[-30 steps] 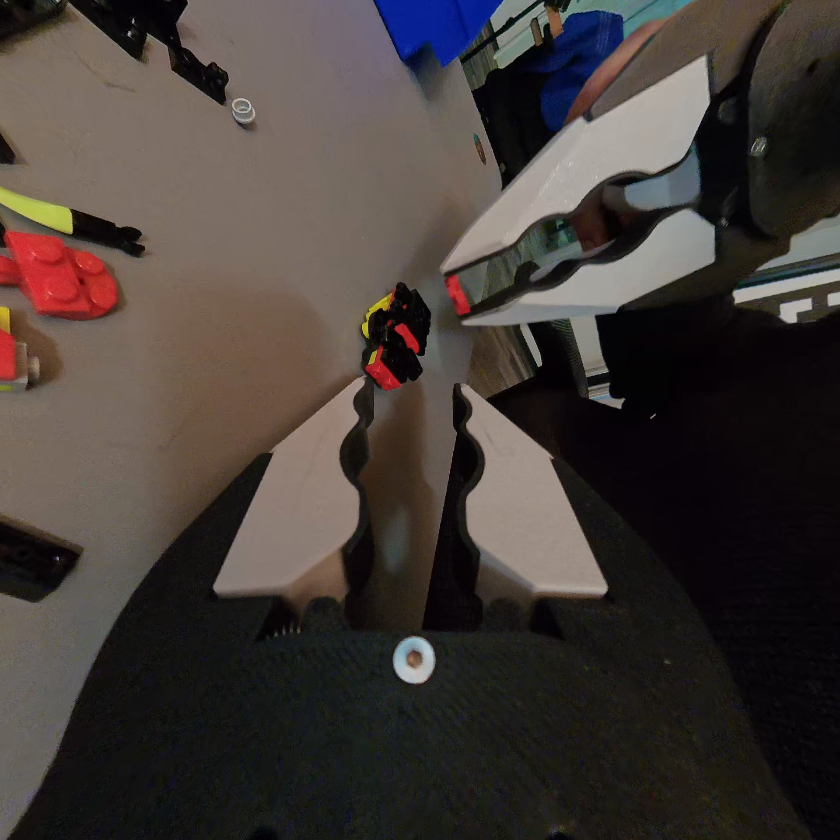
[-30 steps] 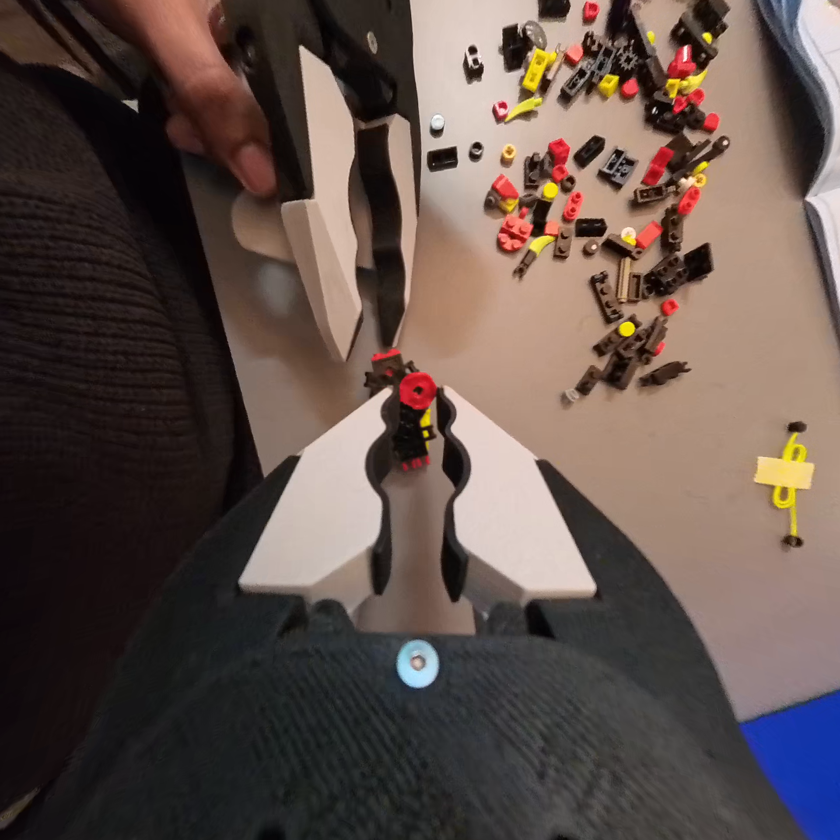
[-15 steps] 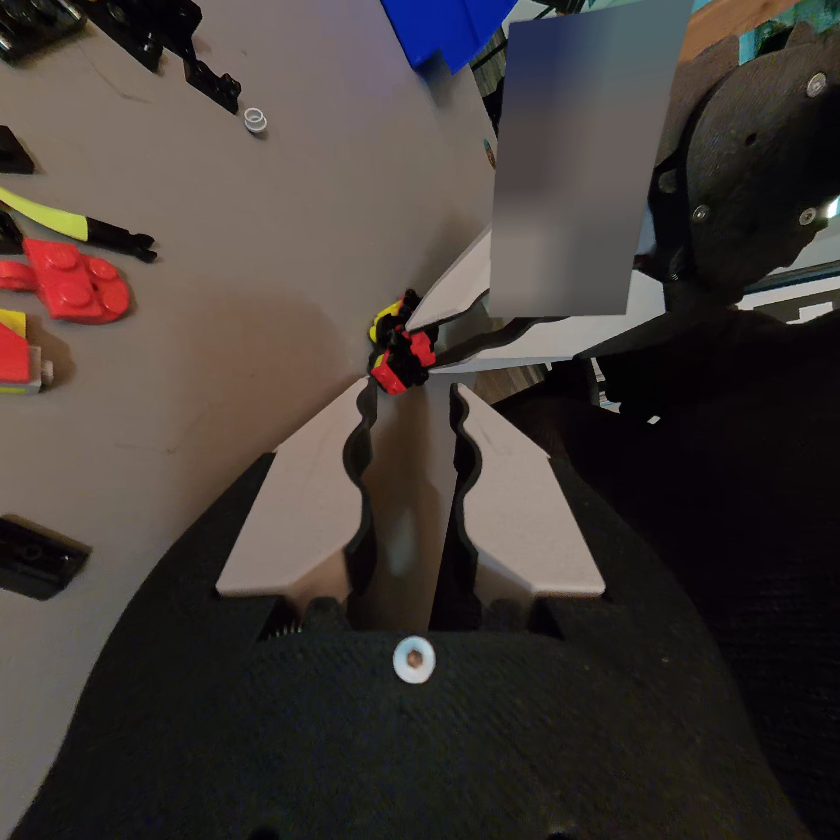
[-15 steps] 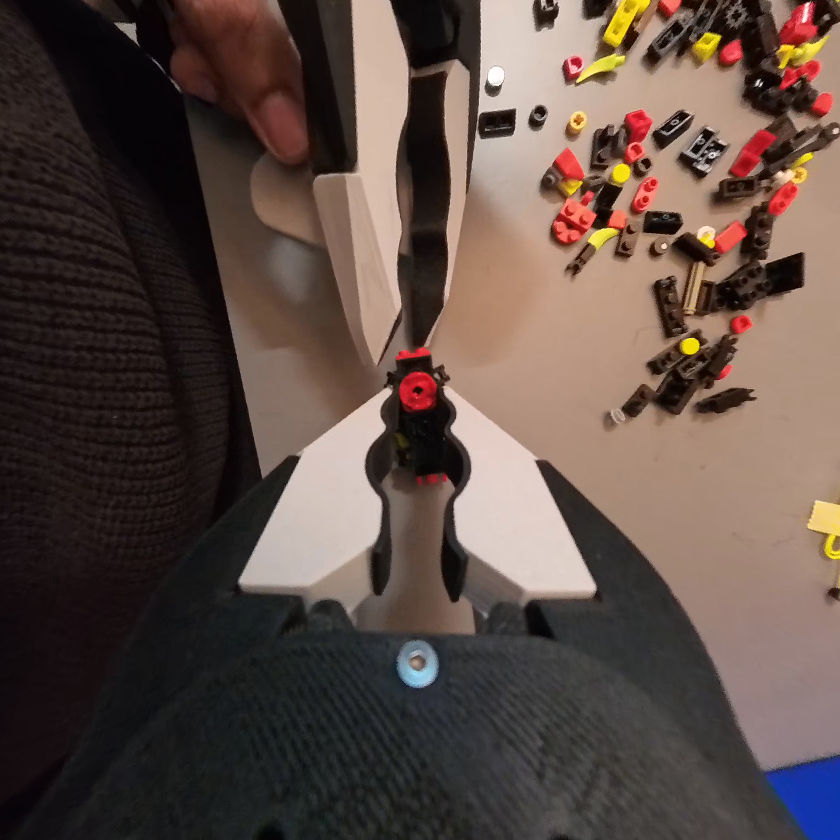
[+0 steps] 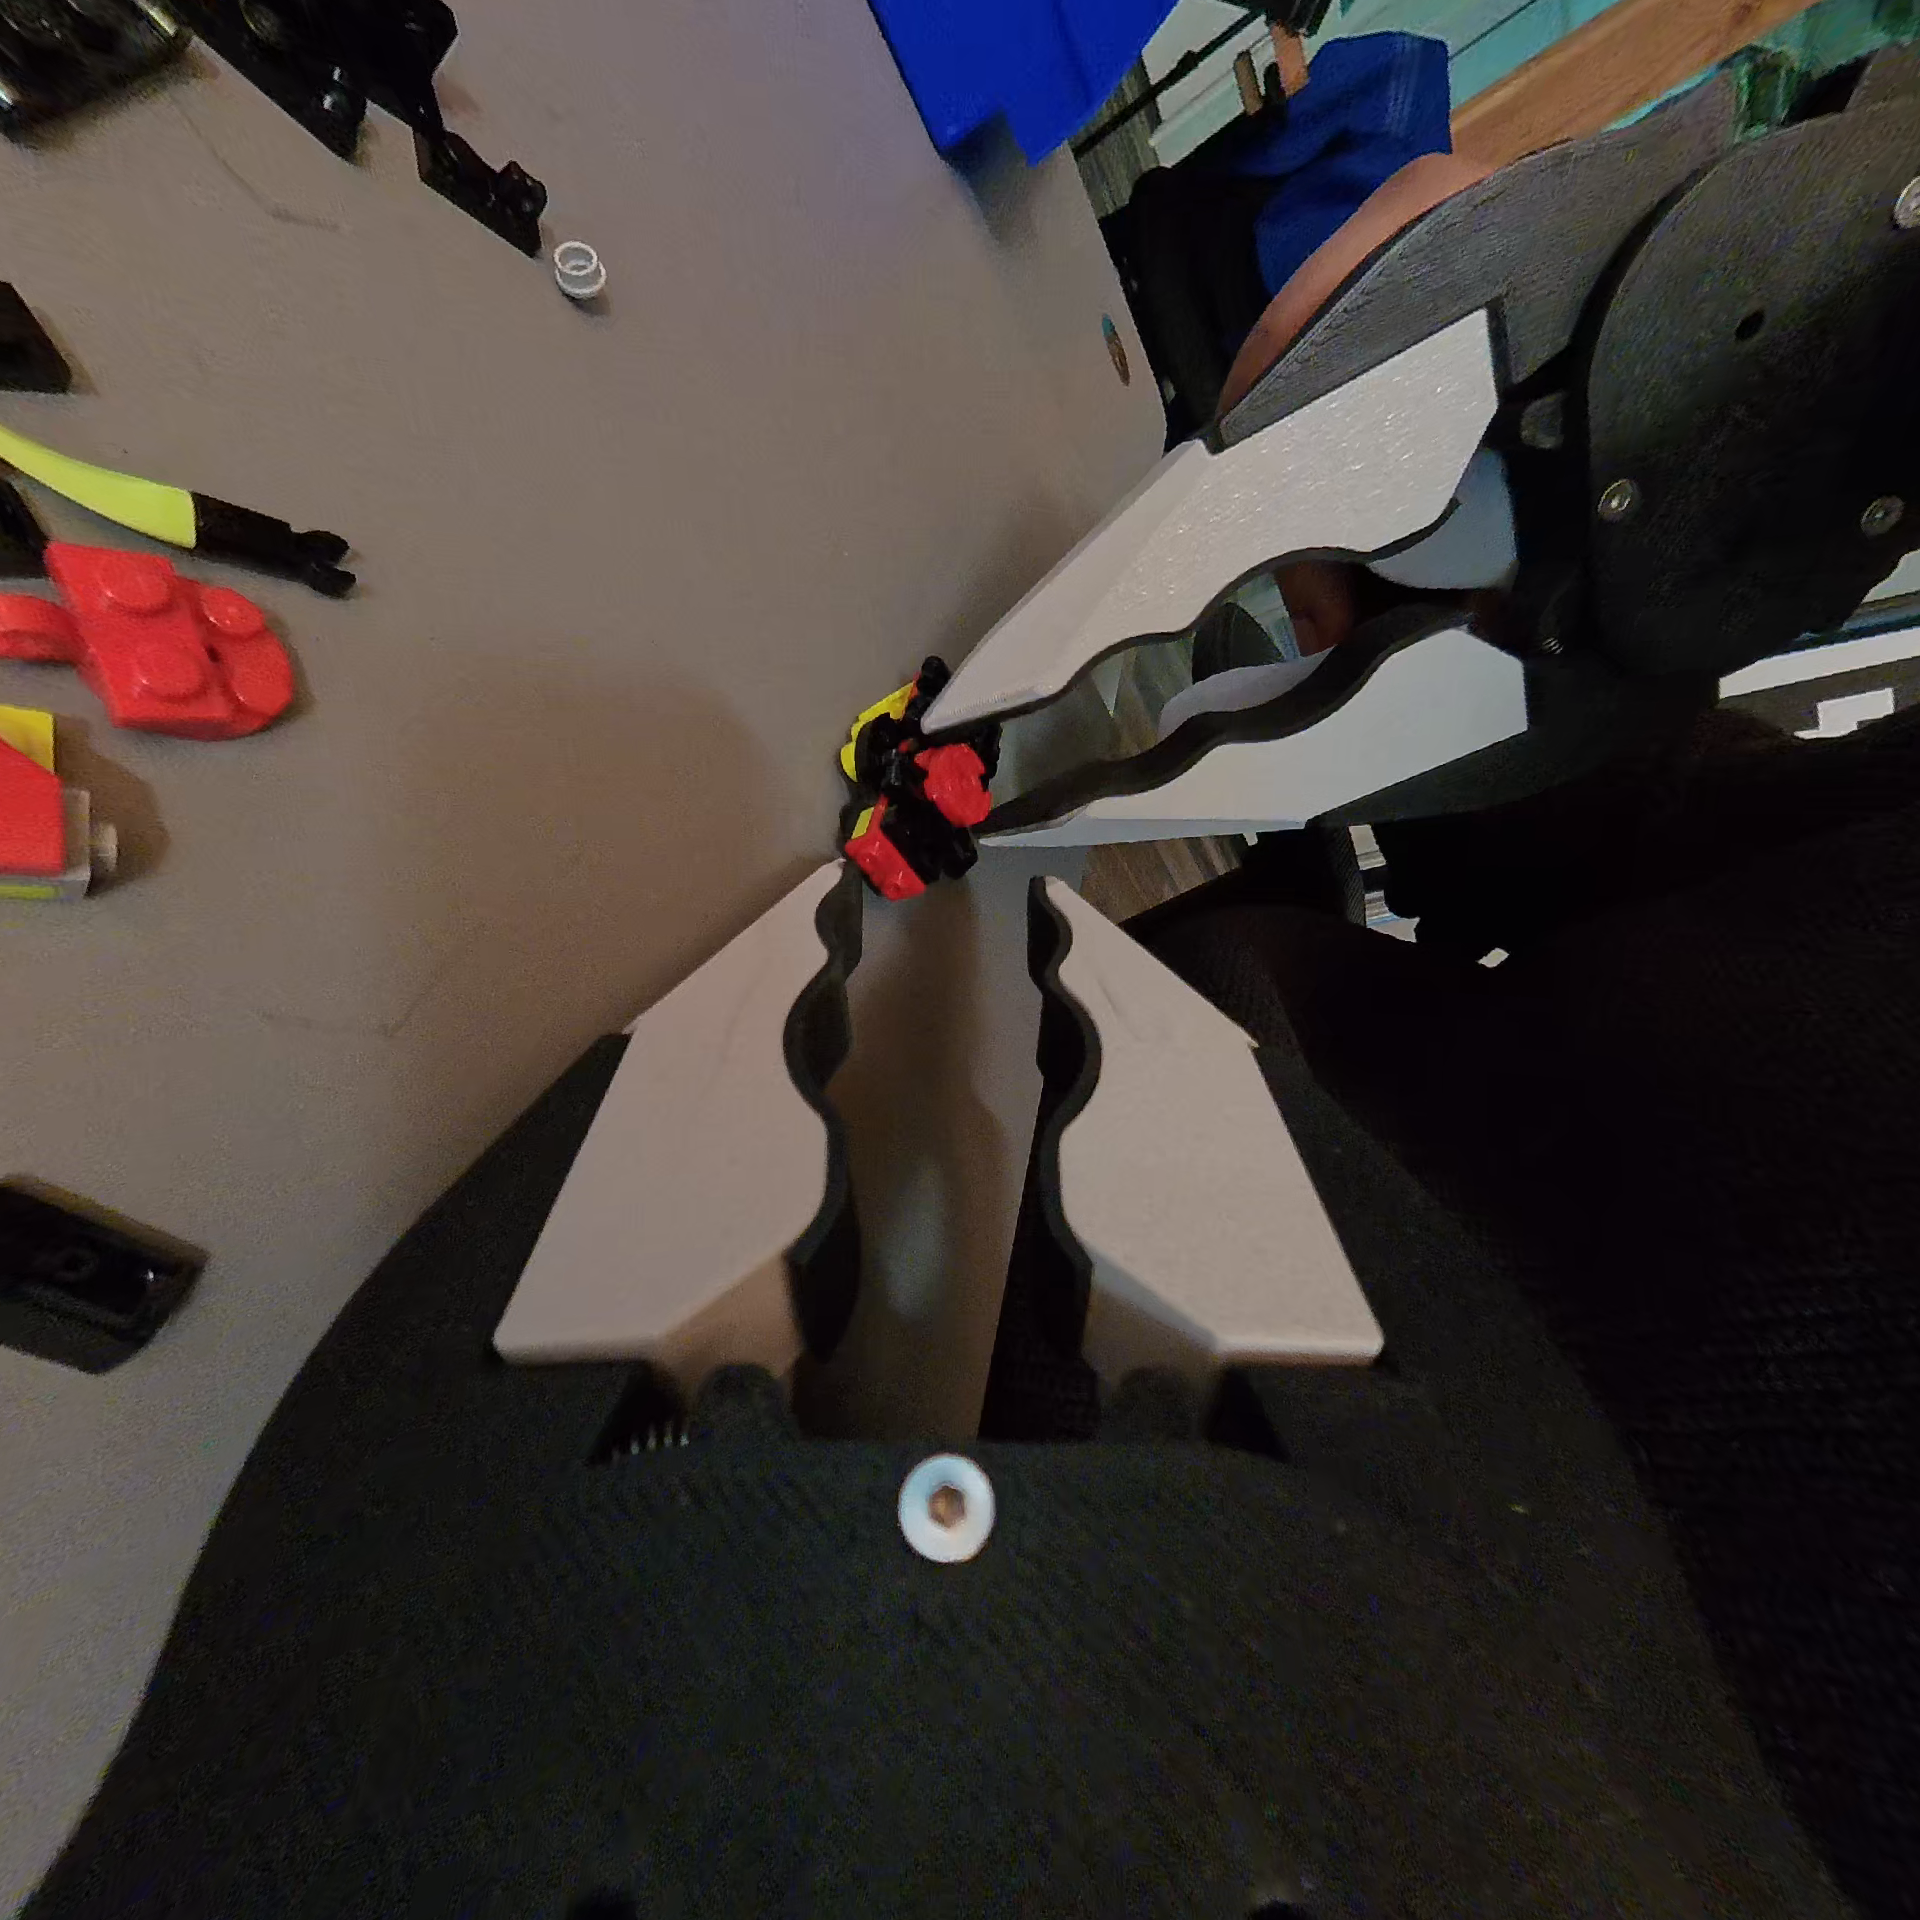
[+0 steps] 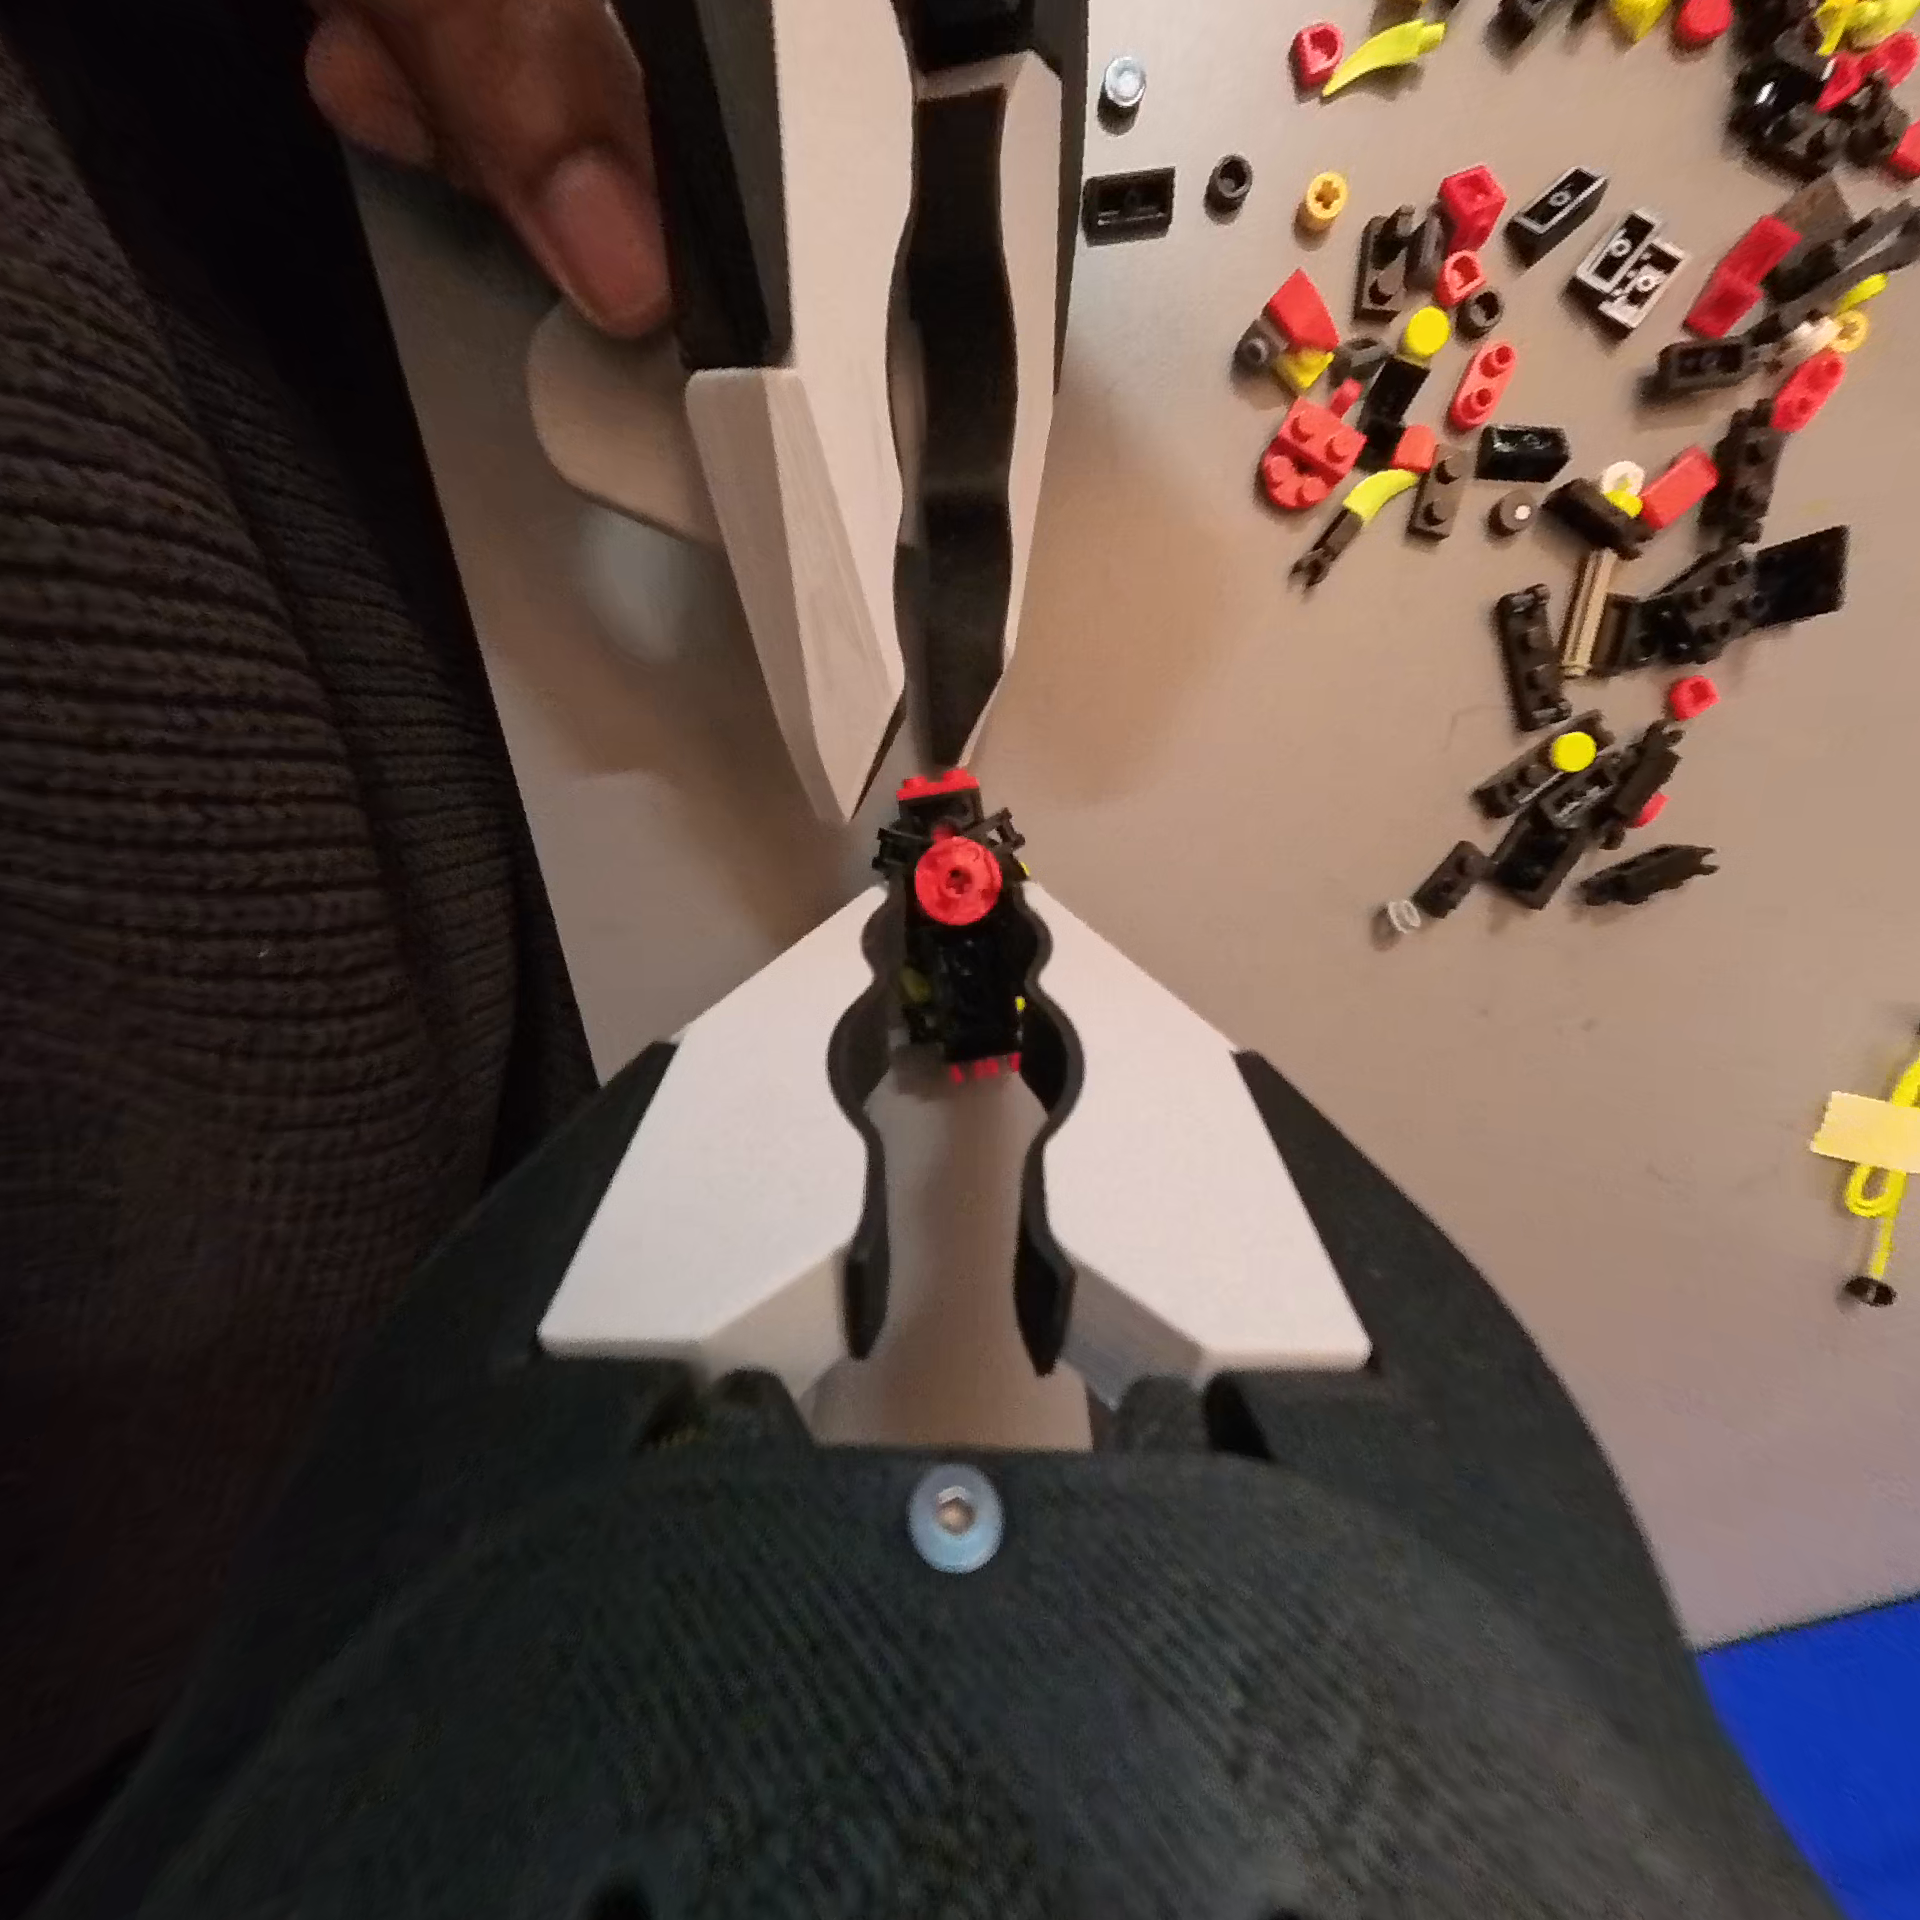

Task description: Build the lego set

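The right gripper (image 6: 954, 904) clamps a small brick assembly (image 6: 958, 940) above the table (image 6: 1195, 935) edge; the left gripper (image 5: 940, 894) is open beside it, and a nudge risks dislodging it.

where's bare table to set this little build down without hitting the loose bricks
Bare table lies between the right gripper, shut on the small brick build, and the loose brick pile. Also bare: below the yellow string. Crowded: upper right.

Both wrist cameras close above table (image 5: 520, 831), facing one another; shared: brick assembly (image 6: 951, 914), table edge.
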Tool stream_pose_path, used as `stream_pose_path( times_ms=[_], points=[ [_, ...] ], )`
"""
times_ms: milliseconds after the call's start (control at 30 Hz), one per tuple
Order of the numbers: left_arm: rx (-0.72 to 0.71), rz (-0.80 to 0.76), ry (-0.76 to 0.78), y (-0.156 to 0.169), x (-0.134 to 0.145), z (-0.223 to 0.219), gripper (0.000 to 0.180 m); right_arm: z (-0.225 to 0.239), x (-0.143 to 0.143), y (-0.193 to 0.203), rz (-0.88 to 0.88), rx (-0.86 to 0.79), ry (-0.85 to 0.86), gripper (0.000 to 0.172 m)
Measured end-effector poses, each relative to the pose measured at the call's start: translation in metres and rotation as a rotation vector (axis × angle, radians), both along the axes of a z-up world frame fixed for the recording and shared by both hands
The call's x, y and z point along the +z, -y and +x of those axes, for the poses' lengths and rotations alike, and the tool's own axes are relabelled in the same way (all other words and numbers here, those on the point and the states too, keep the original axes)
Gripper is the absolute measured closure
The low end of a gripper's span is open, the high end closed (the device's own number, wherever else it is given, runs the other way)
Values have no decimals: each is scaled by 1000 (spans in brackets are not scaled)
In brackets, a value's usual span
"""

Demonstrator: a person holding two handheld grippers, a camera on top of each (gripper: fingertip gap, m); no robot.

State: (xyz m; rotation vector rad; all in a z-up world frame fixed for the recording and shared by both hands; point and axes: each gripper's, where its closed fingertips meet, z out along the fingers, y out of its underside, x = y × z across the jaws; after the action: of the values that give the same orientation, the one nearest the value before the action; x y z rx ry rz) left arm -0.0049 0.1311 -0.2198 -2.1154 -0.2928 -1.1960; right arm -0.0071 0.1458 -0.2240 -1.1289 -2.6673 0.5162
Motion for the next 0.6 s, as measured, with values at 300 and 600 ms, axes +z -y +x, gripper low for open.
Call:
stream_pose_path(
  times_ms=[300,600],
  points=[
    [0,0,-1,0,0,0,151,-4,15,0,-58,-26,-102,154],
    [-1,9,-23,-1,-1,-1,151,-9,25,-2,-239,-196,-306,166]
  ],
)
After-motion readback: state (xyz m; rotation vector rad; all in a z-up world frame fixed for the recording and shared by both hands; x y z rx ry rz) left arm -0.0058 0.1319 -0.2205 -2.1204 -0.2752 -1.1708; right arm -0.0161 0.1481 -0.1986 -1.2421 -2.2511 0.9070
